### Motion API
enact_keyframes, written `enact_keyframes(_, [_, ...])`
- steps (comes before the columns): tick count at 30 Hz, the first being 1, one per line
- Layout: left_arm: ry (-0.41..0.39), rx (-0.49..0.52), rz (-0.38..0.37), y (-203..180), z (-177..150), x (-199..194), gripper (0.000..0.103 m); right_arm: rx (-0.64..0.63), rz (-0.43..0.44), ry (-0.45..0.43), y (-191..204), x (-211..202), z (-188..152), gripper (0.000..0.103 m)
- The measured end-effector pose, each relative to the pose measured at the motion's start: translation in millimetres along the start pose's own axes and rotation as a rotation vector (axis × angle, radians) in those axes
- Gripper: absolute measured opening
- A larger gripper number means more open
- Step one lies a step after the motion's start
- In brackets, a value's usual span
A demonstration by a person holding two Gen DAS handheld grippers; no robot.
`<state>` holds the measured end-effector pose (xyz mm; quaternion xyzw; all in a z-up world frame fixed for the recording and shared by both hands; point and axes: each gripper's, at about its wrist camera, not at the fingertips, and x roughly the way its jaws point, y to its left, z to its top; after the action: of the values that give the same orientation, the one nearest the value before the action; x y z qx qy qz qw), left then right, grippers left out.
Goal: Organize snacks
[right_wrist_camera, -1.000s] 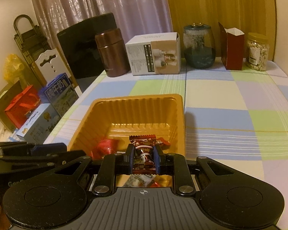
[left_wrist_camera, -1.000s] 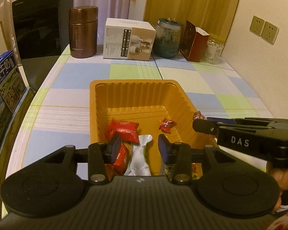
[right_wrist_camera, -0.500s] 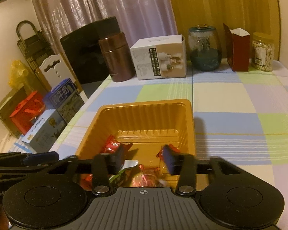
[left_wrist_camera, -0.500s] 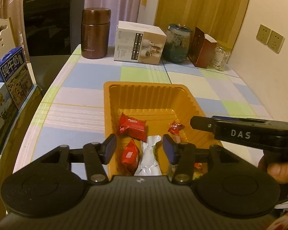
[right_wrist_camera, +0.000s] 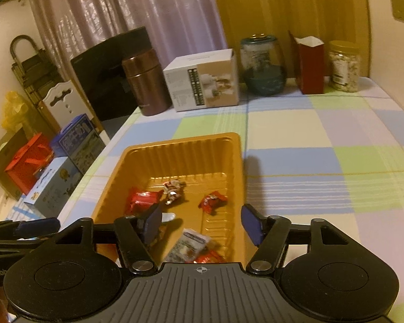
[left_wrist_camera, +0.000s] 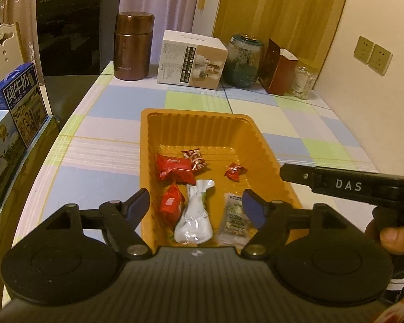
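An orange plastic tray (left_wrist_camera: pixel 196 115) sits on the checked tablecloth and holds several wrapped snacks. Among them are a red packet (left_wrist_camera: pixel 175 168), a brown-red candy (left_wrist_camera: pixel 195 158), a small red candy (left_wrist_camera: pixel 234 171), a silver pouch (left_wrist_camera: pixel 195 215) and a clear packet (left_wrist_camera: pixel 235 215). My left gripper (left_wrist_camera: pixel 195 204) hovers over the tray's near end, jaws opening, nothing gripped. My right gripper (right_wrist_camera: pixel 202 222) hangs over the tray (right_wrist_camera: pixel 185 141) from its right side, jaws opening and empty. The brown-red candy (right_wrist_camera: pixel 173 188) lies loose on the tray floor.
Along the table's far edge stand a copper canister (left_wrist_camera: pixel 133 45), a white box (left_wrist_camera: pixel 191 59), a glass jar (left_wrist_camera: pixel 242 60), a red carton (left_wrist_camera: pixel 278 71) and a jar of nuts (right_wrist_camera: pixel 343 66). Milk cartons (left_wrist_camera: pixel 21 102) crowd the left side. A wall runs along the right.
The right gripper let go of the brown-red candy, which now lies in the tray. Both grippers' jaws spread wider, and both drew back a little from the tray.
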<state>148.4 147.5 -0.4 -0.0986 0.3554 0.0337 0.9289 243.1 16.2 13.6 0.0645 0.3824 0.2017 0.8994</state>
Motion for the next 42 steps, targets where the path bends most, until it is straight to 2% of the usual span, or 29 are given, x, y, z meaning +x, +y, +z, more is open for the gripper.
enact_keyframes(6, [-0.018, 0.005, 0.004, -10.4, -8.5, -22.7, 0.089, 0.033, -0.020, -0.009, -7.9, -30.0, -11.3, 0.072])
enact_keyframes(18, [-0.039, -0.005, 0.010, -29.2, -30.4, -69.4, 0.102, 0.025, -0.064, -0.024, -3.9, -94.0, -37.4, 0.078])
enact_keyframes(28, [-0.062, 0.023, 0.014, -45.2, -44.0, -108.9, 0.103, 0.030, -0.133, -0.003, -3.2, -146.7, -65.8, 0.080])
enact_keyframes(42, [-0.040, 0.067, -0.002, -66.4, -64.3, -160.2, 0.103, 0.029, -0.196, -0.004, 12.1, -208.7, -89.1, 0.081])
